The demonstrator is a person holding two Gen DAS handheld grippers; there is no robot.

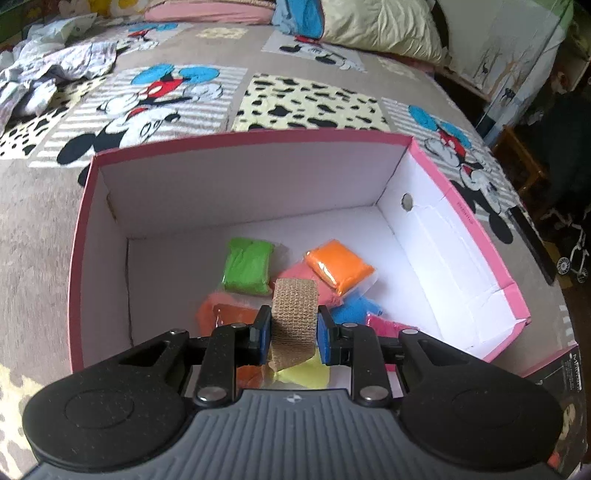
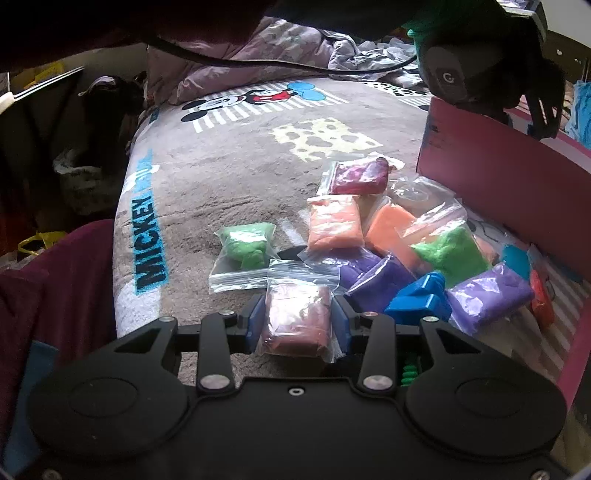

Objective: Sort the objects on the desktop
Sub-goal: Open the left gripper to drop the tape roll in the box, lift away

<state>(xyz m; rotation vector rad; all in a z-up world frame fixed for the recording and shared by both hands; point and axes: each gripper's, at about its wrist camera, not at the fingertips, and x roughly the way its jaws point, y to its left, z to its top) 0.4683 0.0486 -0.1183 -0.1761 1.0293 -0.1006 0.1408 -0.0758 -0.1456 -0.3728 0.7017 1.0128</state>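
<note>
My left gripper (image 1: 294, 326) is shut on a tan bandage roll (image 1: 294, 310) and holds it over the open pink box (image 1: 258, 138). In the box lie a green clay bag (image 1: 248, 270), an orange one (image 1: 340, 266), and pink, blue, red and yellow ones. My right gripper (image 2: 298, 319) is shut on a bag of brown-pink clay (image 2: 297, 319) low over the blanket. Beyond it lie several clay bags: green (image 2: 246, 248), peach (image 2: 334, 223), purple (image 2: 493, 295), maroon (image 2: 360, 175). A blue plastic piece (image 2: 421, 297) lies just right of the right gripper.
The box's pink outer wall (image 2: 480, 155) stands right of the pile, with the left gripper's body above it. The Mickey blanket (image 2: 236, 177) covers the bed. Crumpled clothes (image 1: 55, 70) lie at far left. Pillows (image 1: 380, 26) are at the back. The bed edge drops off at right.
</note>
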